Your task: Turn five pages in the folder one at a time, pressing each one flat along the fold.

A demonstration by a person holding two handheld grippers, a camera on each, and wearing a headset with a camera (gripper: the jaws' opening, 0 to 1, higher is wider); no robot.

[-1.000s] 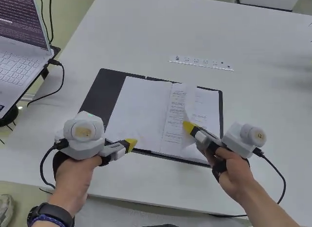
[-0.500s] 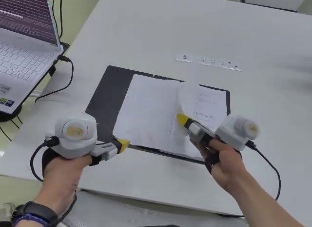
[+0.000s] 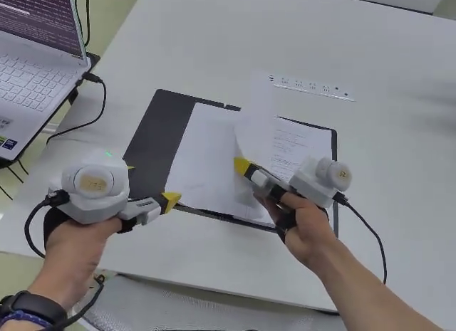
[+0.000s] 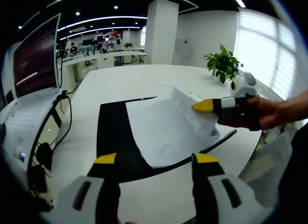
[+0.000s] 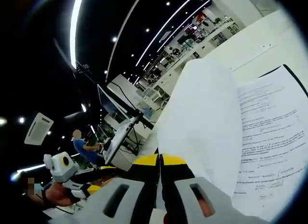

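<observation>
**Right gripper [image 3: 242, 165] clamped on a lifted page [image 3: 258, 121]**

My left gripper [image 3: 171, 198] hangs jaws apart at the open folder's [image 3: 151, 142] near edge — folder flat on the white table [image 3: 214, 39]. Print on the sheets too small to read. Laptop [image 3: 32, 67] at far left.

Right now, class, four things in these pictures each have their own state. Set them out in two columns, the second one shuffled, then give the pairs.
Things:
1. left gripper
2. right gripper
3. folder
4. laptop

States:
A. lies open on the table
B. jaws shut on a raised page
C. jaws apart, holding nothing
D. screen up, at the far left

Pairs: 1-C, 2-B, 3-A, 4-D
</observation>
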